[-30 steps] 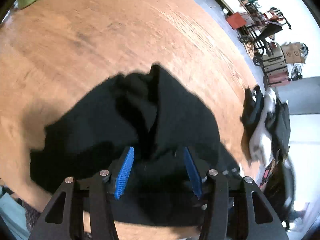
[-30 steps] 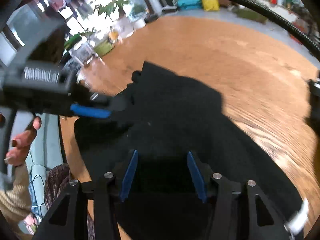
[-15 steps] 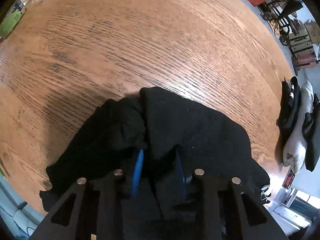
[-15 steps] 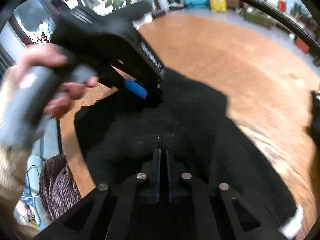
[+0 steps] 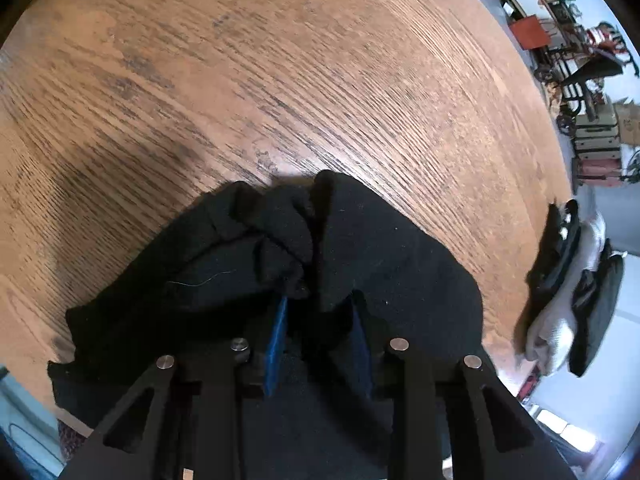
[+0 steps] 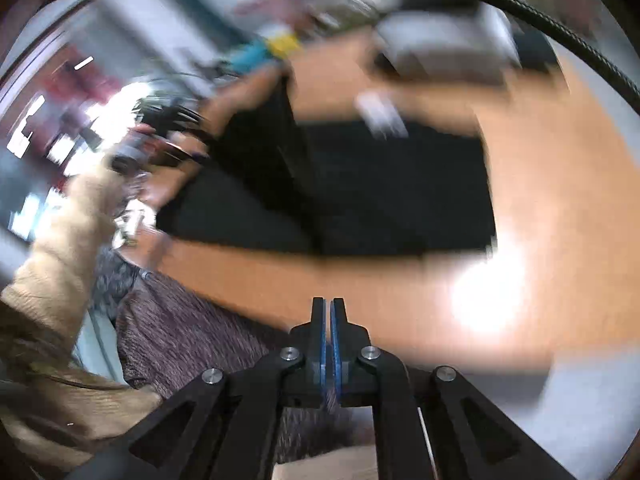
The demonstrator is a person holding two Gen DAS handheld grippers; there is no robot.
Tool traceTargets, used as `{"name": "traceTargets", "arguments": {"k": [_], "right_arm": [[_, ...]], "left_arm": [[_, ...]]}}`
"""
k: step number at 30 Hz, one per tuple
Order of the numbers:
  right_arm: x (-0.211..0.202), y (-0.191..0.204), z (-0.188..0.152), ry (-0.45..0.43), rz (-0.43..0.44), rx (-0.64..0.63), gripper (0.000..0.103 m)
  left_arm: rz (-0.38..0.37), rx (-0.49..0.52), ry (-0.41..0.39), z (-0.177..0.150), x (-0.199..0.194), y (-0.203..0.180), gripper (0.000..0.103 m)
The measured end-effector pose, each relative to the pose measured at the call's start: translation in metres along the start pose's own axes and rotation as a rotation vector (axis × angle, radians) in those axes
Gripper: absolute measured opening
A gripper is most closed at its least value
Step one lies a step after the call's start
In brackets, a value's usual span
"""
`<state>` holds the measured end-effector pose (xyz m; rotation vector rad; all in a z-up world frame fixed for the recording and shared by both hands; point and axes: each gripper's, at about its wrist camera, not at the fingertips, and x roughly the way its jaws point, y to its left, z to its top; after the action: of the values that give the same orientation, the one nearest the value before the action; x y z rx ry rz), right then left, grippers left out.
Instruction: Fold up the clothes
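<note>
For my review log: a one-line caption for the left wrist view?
Left gripper pinching a bunched fold of black garment on the wooden table.

Left gripper (image 5: 318, 320) jaws have just been closing, now pinching black cloth (image 5: 384, 264). Right gripper (image 6: 328, 320) snaps shut empty, swings off cloth toward lower frame table edge (image 6: 360, 280).

I see one black garment (image 5: 384, 256) of soft, matte knit lying on the wooden table (image 5: 280, 80), close to its near edge. Its upper end is bunched into thick rumpled folds, with a deep crease running down the middle, and a thin pale thread lies on the left part. In the blurred right wrist view the same cloth (image 6: 380, 188) spreads as a broad dark shape, one corner lifted off the wood at upper left.
</note>
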<state>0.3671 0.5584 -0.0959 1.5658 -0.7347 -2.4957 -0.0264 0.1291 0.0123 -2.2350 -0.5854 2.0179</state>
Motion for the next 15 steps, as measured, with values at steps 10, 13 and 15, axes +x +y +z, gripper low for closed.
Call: {"name": "traceTargets", "arguments": {"k": [10,13,15], "right_arm": [[0.007,0.006,0.074,-0.104,0.089,-0.009,0.054],[0.04,0.01,0.108,-0.007,0.114,0.015,0.054],[0.063,0.014,0.127,0.032,0.091,-0.019,0.055]], "left_arm": [[0.055,0.041,-0.036,-0.003,-0.012,0.009,0.034],[0.06,0.045,-0.032,-0.002,-0.015,0.014,0.034],[0.068,0.053,-0.03,-0.001,-0.018,0.017,0.034]]}}
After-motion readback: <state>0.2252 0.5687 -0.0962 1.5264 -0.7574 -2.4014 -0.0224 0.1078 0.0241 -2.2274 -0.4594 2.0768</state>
